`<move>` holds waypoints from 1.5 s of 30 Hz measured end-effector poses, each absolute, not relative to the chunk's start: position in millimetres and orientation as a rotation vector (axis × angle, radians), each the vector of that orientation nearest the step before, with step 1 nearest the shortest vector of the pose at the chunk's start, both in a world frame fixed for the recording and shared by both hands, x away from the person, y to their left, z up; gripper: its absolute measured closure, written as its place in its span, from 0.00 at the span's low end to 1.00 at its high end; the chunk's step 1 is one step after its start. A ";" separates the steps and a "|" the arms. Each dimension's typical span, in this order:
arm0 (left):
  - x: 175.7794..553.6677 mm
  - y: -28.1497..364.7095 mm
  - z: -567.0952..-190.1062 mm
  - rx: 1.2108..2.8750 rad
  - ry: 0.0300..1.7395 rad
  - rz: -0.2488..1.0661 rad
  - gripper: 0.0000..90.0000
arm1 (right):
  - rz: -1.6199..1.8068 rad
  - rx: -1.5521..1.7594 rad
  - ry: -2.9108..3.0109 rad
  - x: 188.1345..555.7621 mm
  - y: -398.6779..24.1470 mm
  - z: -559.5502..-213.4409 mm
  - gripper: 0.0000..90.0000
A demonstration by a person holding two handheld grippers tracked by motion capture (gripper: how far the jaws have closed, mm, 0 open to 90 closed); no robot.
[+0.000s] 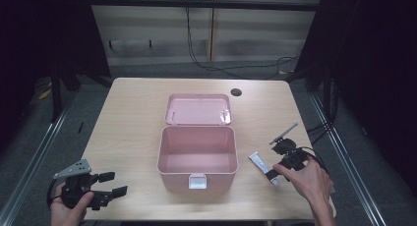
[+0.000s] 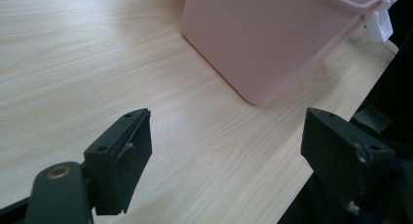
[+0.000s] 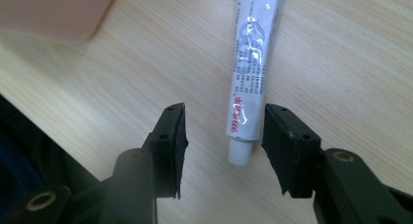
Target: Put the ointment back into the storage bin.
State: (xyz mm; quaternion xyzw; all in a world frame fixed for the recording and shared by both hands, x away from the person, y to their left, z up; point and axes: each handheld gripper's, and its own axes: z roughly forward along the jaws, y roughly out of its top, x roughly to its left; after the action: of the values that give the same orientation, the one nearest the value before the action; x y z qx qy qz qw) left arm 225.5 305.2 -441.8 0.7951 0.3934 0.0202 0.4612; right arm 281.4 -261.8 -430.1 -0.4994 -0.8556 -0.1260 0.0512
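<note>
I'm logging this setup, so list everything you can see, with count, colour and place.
Table: one, light wood, centre.
Box: one, pink, open and empty, mid-table, white latch on its near wall.
Lid: one, pink, lying just behind the box.
Tube: one, white with a white cap, flat on the table right of the box.
Hole: one, dark, far right of the table.
Left gripper: one, black, open, near left corner, nothing between its jaws.
Right gripper: one, black, jaws either side of the tube's cap end, not touching it.
</note>
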 end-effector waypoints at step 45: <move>225.5 304.4 -441.0 1.959 0.954 0.043 0.21 | 0.013 -1.426 -2.714 304.2 -235.6 -465.1 0.77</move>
State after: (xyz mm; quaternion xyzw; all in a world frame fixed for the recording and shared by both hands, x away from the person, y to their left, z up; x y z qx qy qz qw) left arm 225.5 304.4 -441.0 0.7968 0.3879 0.0174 0.4630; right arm 304.2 -235.6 -465.1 -0.4648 -0.8846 0.0041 0.0377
